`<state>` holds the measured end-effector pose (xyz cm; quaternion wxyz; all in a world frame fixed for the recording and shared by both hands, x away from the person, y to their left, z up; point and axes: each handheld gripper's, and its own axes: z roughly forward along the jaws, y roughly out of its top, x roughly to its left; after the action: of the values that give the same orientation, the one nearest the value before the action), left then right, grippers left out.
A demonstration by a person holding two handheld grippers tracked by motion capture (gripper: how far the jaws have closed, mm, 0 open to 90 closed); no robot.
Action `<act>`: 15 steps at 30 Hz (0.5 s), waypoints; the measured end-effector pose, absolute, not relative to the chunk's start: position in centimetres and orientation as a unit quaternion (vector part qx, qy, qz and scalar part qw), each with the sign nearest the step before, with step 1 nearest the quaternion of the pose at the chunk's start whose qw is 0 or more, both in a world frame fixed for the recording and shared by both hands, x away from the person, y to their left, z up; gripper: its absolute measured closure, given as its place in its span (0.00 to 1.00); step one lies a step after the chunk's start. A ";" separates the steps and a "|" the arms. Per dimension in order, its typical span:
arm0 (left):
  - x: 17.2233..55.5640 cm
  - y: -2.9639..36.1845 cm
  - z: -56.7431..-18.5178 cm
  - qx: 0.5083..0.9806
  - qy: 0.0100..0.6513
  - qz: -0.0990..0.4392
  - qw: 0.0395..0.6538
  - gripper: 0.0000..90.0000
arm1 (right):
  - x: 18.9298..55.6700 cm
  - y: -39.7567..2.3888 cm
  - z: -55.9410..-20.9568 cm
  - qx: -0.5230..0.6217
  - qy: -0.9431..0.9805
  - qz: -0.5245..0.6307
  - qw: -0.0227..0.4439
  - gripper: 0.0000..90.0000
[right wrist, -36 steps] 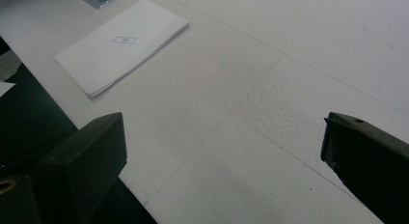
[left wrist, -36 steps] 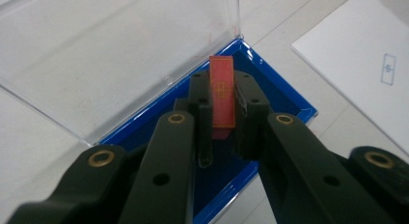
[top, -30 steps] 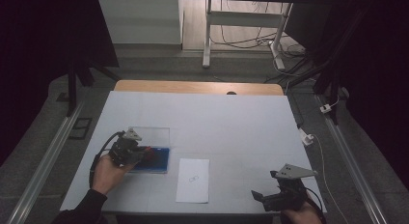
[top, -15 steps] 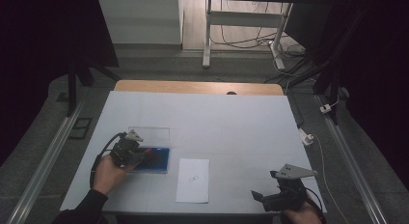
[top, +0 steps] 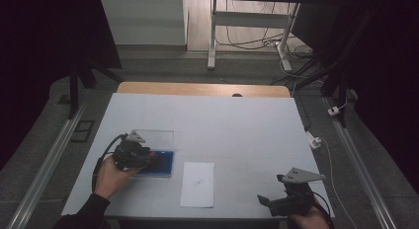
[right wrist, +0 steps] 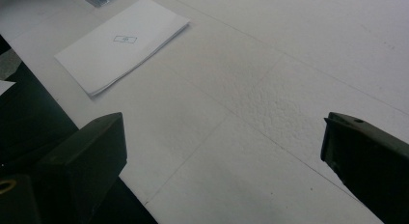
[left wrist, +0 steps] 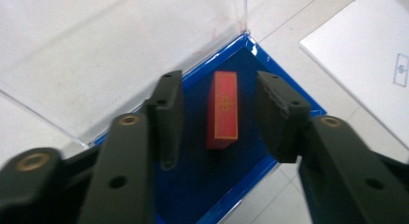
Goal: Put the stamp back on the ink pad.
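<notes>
The left gripper (left wrist: 219, 120), its jaws having just opened and now apart, clears the red block (left wrist: 224, 109) lying mid-frame in the blue tray (left wrist: 294, 91); small, stiff and likely light, it is best pinched across its long sides.

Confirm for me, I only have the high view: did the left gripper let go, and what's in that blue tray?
Observer: In the left gripper view, the left gripper has just been opening; its pads stand clear on either side of a red block.
Operator: Where's the block sitting?
Observer: On the dark blue floor of the blue tray, lying flat, gold marking on top.
Operator: Tray lid?
Observer: A clear lid stands open, rising from the tray's far edge.
Operator: Right side?
Observer: In the right gripper view, the right gripper is wide open over bare table, with the white paper stack ahead of it.
</notes>
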<state>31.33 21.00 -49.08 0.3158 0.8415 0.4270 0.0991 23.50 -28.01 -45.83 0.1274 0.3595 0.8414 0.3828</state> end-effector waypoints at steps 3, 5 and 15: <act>31.3 21.0 -49.0 0.839 0.425 0.098 0.325 0.47 | 23.5 -28.0 -45.8 0.359 0.842 0.383 0.127 0.03; 31.3 21.0 -48.9 0.838 0.422 0.097 0.333 0.40 | 23.5 -28.0 -45.8 0.359 0.842 0.383 0.127 0.03; 31.1 21.0 -48.1 0.817 0.431 0.069 0.378 0.09 | 23.5 -28.0 -45.8 0.359 0.842 0.383 0.127 0.03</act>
<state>31.14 21.01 -48.13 0.3784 0.8165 0.4305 0.0687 23.48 -28.00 -45.83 0.1274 0.3590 0.8417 0.3827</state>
